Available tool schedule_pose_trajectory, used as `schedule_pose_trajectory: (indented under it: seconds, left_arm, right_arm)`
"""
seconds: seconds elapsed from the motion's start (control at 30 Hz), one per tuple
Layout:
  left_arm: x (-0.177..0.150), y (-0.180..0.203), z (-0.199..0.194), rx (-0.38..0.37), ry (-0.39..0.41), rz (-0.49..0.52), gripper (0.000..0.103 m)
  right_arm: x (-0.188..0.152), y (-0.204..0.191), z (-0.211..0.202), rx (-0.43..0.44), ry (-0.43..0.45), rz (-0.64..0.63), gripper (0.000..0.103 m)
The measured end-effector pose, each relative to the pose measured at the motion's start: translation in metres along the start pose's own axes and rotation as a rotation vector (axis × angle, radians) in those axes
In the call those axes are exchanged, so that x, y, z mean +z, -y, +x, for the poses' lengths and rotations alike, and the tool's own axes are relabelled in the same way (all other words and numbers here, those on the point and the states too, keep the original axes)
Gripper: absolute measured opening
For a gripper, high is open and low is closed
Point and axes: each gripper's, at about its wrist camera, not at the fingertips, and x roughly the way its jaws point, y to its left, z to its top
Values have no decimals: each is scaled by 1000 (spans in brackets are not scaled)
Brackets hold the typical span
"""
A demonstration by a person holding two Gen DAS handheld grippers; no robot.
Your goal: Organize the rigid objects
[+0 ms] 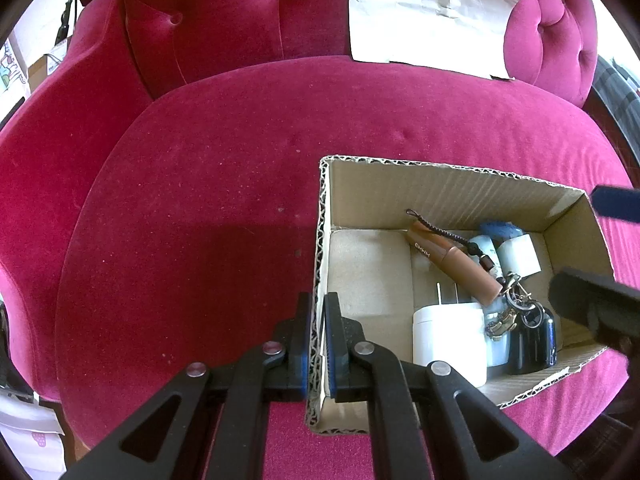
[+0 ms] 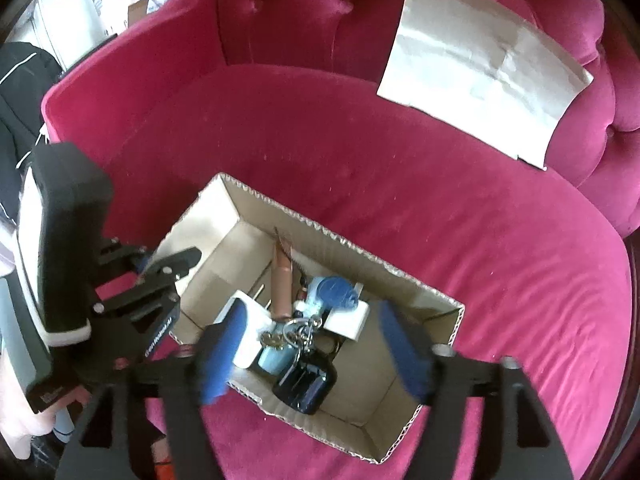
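An open cardboard box (image 1: pixel 440 188) sits on the pink seat. Inside lie a brown case with a cord (image 1: pixel 452 264), a white charger plug (image 1: pixel 448 340), a bunch of keys (image 1: pixel 516 300) on a black fob (image 1: pixel 532 344), a pale blue bottle (image 1: pixel 486 248) and a white cube (image 1: pixel 518 258). My left gripper (image 1: pixel 319 320) is shut on the box's left wall, one finger inside and one outside. My right gripper (image 2: pixel 316 346) hangs open over the box (image 2: pixel 360 256), its blue pads (image 2: pixel 222 344) spread wide above the keys (image 2: pixel 300 332) and fob (image 2: pixel 306 384), touching nothing.
The box rests on a pink velvet armchair seat (image 1: pixel 200 200) with a tufted backrest behind. A flat pale sheet (image 2: pixel 480 80) leans on the backrest at the right. A person's hand (image 2: pixel 20 420) holds the left gripper's handle; dark clothing lies at the far left.
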Motion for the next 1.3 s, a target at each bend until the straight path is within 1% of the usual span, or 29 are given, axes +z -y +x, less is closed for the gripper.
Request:
schedule_pose_trajectory:
  seconds: [0.03,0.17,0.27,0.7,0.83,1.0,1.3]
  left_arm:
    - [0,0,0,0,0,0,6]
    - [0,0,0,1,0,0,6]
    - [0,0,0,1,0,1,6]
    - [0,0,0,2,-1,0,6]
    - [0,0,0,4,-2,1,6]
    - [1,1,-1,4,-6,-5,6]
    - [1,5,-1,20,-11,11,7]
  right_arm:
    - [0,1,-1,-6,3,3,95]
    - [0,5,5,-24,-7,17,102]
    - [-2,8,10,-32,-25,23,103]
    - [-4,19,10,-48,-25,48,103]
    - [-4,20,7,-61,-13,53,103]
    - [-8,25,10,-68,-27,70,103]
    - [-8,36,1,-73,-10,105,103]
